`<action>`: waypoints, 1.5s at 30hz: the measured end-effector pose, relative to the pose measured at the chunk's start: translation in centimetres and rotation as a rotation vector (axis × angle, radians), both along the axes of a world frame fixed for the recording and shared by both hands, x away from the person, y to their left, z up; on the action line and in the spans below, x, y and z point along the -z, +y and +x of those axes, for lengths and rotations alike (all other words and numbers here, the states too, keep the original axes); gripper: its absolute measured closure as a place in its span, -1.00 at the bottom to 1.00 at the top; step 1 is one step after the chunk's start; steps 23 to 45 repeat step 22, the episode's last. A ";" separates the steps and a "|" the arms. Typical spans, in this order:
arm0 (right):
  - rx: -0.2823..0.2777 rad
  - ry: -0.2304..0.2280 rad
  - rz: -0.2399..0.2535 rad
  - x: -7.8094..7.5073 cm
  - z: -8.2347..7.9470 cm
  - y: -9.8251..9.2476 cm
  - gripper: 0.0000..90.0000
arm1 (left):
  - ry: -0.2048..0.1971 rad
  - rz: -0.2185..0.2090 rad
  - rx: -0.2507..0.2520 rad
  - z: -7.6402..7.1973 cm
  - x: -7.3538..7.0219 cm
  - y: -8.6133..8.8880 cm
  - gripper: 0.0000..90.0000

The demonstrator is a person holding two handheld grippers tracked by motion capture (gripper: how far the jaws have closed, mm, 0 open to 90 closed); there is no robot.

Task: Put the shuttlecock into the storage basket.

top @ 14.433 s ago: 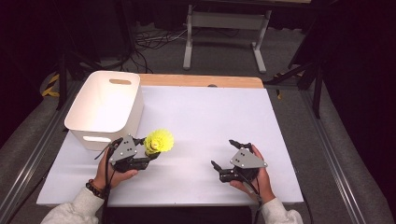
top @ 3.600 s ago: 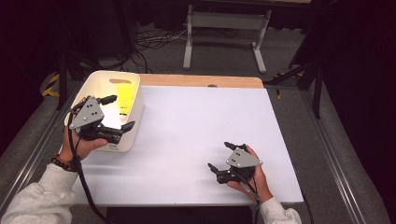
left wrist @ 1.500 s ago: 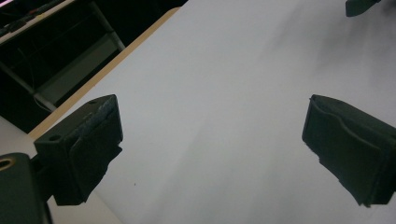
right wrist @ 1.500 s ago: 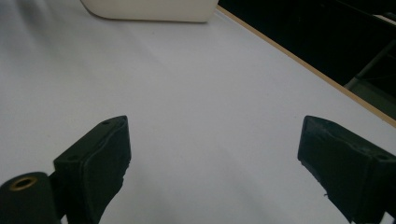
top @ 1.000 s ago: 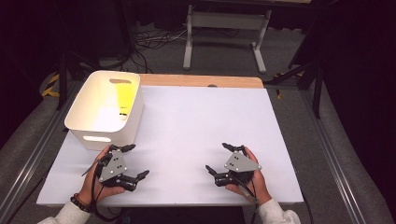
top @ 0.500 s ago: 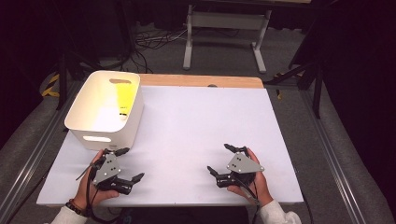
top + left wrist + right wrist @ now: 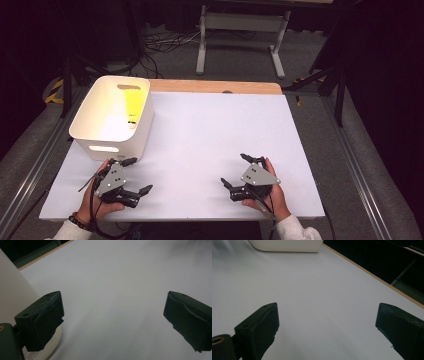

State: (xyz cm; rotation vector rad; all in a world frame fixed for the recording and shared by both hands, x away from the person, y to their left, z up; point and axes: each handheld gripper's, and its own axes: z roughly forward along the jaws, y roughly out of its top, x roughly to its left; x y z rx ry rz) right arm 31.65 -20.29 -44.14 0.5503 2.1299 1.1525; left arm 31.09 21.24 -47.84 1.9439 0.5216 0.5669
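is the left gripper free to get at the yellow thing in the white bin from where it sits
Probably yes. The left gripper is open and empty, just in front of the white bin. The bin's top is open, so the yellow thing looks reachable from above, over the near wall.

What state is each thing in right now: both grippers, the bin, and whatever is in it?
Left gripper: open, empty, low over the table beside the bin.
Right gripper: open, empty, low over the table.
White bin: upright at the table's far left, apart from both grippers.
Yellow object: inside the bin, against its far wall; shape unclear.
Table: white top, bare between the grippers.
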 end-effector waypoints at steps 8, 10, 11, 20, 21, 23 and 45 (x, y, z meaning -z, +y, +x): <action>-0.001 0.007 0.005 0.2 0.2 -0.1 -0.87 | 0.008 0.025 -0.002 0.2 0.2 -0.1 -0.91; -0.003 0.002 0.004 0.2 0.1 0.0 -0.87 | 0.008 0.034 -0.001 0.2 0.3 -0.2 -0.91; -0.006 0.003 0.004 0.2 0.1 0.0 -0.87 | 0.004 0.036 0.000 0.2 0.3 -0.1 -0.91; -0.011 0.006 0.001 0.3 0.0 -0.3 -0.87 | 0.014 0.043 -0.005 0.7 0.4 -0.2 -0.91; -0.010 0.007 0.005 0.3 0.0 -0.3 -0.87 | 0.015 0.046 -0.004 0.7 0.4 -0.2 -0.91; -0.010 0.007 0.005 0.3 0.0 -0.3 -0.87 | 0.015 0.046 -0.004 0.7 0.4 -0.2 -0.91; -0.010 0.007 0.005 0.3 0.0 -0.3 -0.87 | 0.015 0.046 -0.004 0.7 0.4 -0.2 -0.91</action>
